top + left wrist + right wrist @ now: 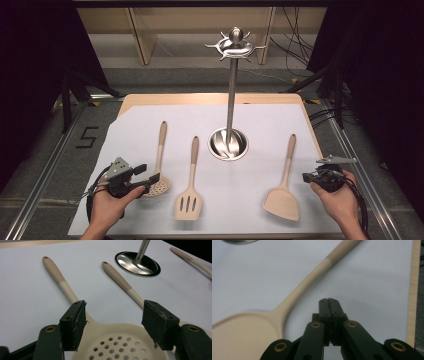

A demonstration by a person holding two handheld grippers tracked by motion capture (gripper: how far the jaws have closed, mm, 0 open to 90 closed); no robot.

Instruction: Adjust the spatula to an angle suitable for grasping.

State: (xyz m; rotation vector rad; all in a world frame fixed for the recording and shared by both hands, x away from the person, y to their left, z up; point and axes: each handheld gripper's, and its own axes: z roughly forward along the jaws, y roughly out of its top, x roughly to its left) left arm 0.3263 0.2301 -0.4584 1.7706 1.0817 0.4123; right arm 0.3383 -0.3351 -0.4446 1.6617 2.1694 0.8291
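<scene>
White sheeting covers the table point(150, 112), which stands in a dark room with cables on the floor behind it. Biggest on it is the steel utensil stand point(231, 90), its hooked crown high above a round base. Three pale utensils lie flat around it: a solid turner point(283, 190) to the right, a slotted turner point(189, 192) in the middle, and a perforated skimmer point(159, 170) to the left.

The left gripper point(150, 176) hangs over the skimmer's head with its jaws spread wide, one on each side of the neck and clear of it, holding nothing. The right gripper point(309, 177) sits apart from the solid turner, jaws pressed together and empty.

The skimmer looks light and stiff in the handle, with a smooth, probably silicone head that may flex and slip. The narrow neck or lower handle seems the surest place to grip, leaving the hole at the handle's end free for a hook.

From above, the left gripper covers part of the skimmer's head; in the left gripper view the head is cut off at the bottom edge. Whether the head rests fully flat is hard to judge.
</scene>
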